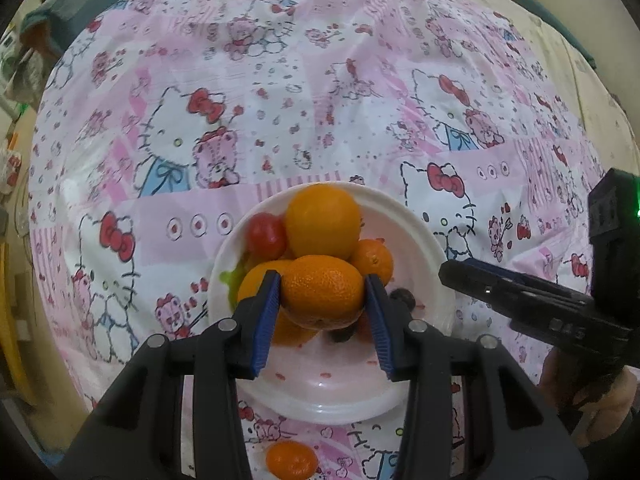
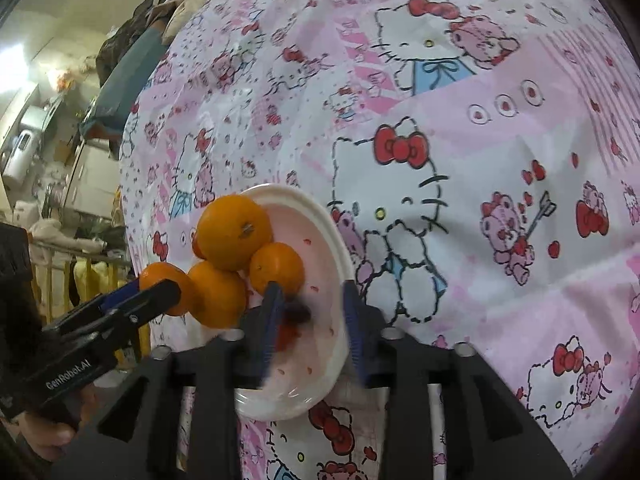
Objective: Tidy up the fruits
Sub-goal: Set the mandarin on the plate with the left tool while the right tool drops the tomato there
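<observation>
Showing a white bowl on a bench covered with a pink cartoon-cat cloth, piled with a large orange, smaller tangerines and a red fruit at the pile's far-left side. Left gripper is narrowly parted above the bowl, its blue pads pressing both sides of a dimpled tangerine. Right gripper stands partly open over the bowl's near side, nothing clamped; a dark, blurred berry lies between its pads. One loose tangerine rests on the cloth, just outside the bowl's near rim.
</observation>
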